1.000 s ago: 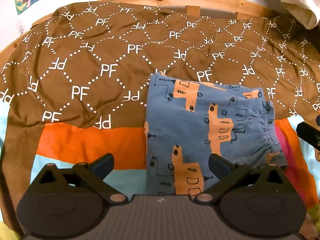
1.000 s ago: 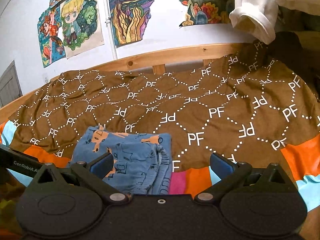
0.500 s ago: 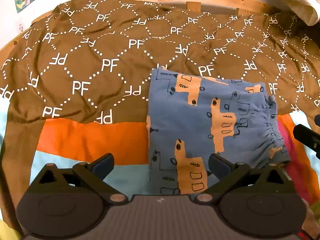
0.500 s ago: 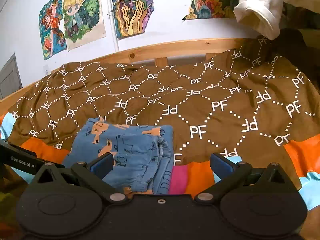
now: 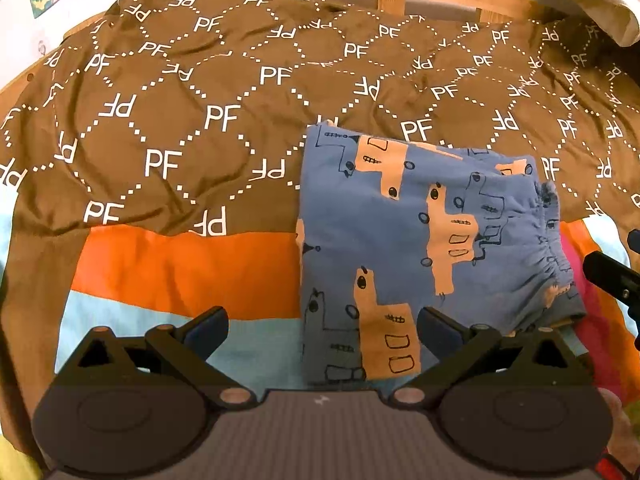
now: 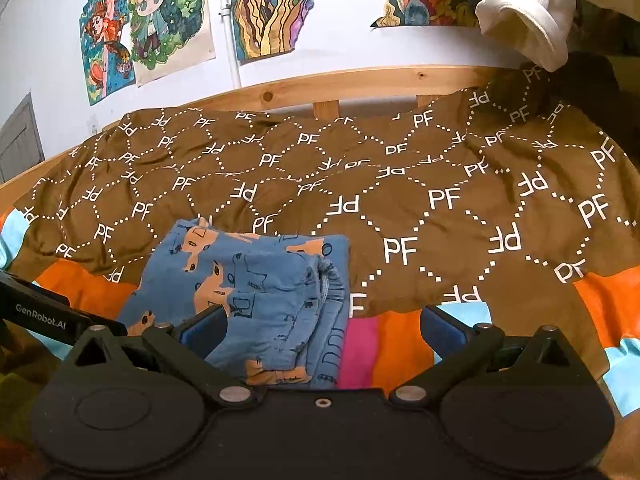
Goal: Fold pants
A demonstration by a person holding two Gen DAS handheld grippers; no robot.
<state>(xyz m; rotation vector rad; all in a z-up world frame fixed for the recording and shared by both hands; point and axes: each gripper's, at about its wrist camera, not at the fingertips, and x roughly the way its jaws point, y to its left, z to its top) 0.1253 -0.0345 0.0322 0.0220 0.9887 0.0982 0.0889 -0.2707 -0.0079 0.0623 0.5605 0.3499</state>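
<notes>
Your folded pants (image 5: 424,240) lie on the bed, across the brown blanket's (image 5: 200,120) near edge. Your left claw (image 5: 322,326) and right claw (image 6: 322,326) hover beside them, both spread wide, holding nothing.

A wooden-framed bed (image 6: 360,84) is carrying a brown PF-patterned quilt (image 5: 224,120) over an orange, light-blue and pink striped sheet (image 5: 180,268), with folded blue dinosaur-print pants (image 5: 400,240) lying near its front edge.

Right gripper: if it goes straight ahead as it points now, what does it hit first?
Probably the folded pants. The right gripper is open, and the waistband end of the pile lies between its fingers, left of centre. Past that is the brown blanket. Height above the pile is unclear.
</notes>
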